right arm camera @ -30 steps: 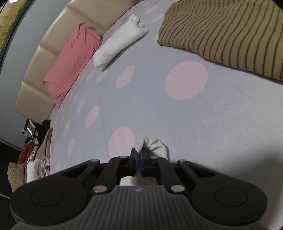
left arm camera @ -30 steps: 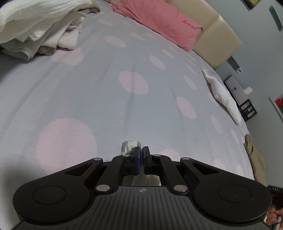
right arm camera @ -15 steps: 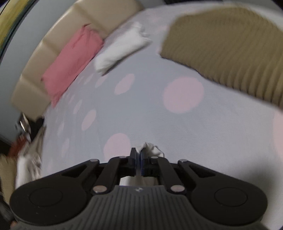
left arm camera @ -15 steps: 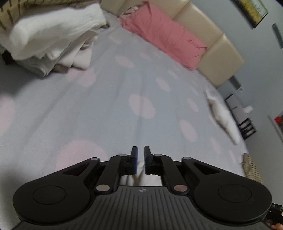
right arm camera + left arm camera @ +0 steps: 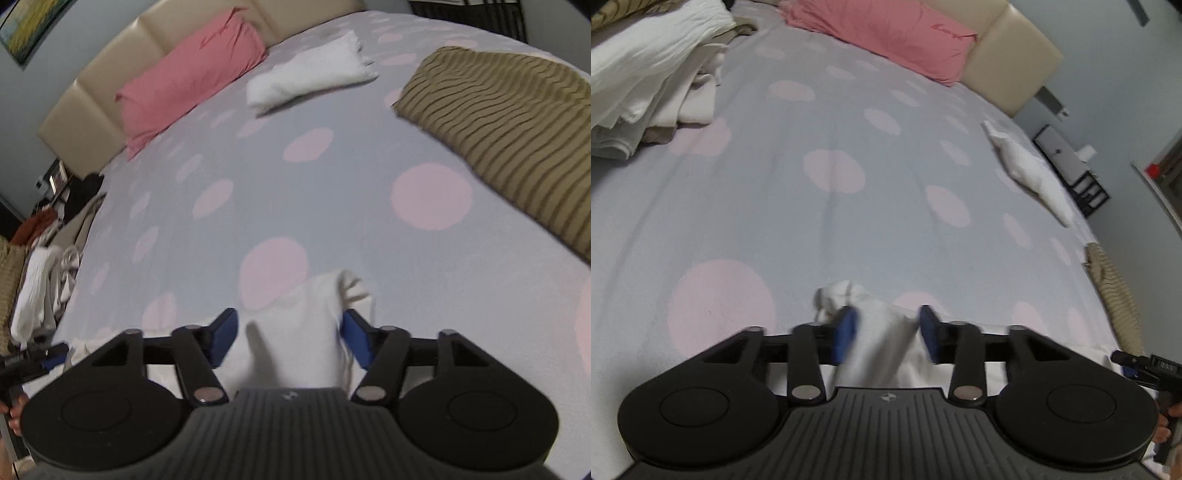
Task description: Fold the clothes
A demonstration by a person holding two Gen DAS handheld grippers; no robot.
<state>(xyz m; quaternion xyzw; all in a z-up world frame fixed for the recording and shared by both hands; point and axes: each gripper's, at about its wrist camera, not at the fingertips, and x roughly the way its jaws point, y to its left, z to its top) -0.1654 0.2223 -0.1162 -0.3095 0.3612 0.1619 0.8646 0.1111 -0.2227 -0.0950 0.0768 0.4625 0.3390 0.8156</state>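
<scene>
A white garment (image 5: 879,332) lies on the grey bed with pink dots (image 5: 849,221), near its front edge. My left gripper (image 5: 886,334) stands open over one bunched corner of it, blue pads apart and the cloth loose between them. In the right wrist view the same white garment (image 5: 295,325) lies under my right gripper (image 5: 288,332), which is also open, its blue pads wide on either side of the cloth. Neither gripper holds the fabric. The rest of the garment is hidden beneath the gripper bodies.
A heap of unfolded white and beige clothes (image 5: 646,85) sits at the left. A folded white item (image 5: 306,77) and a folded olive striped garment (image 5: 509,122) lie at the right. A pink pillow (image 5: 192,77) rests against the beige headboard (image 5: 110,85). A bedside shelf (image 5: 1071,166) stands beyond.
Both grippers were shut on corners of the white garment a second ago. The left opened first, then the right; both now stand wide open with the cloth released on the bed.
</scene>
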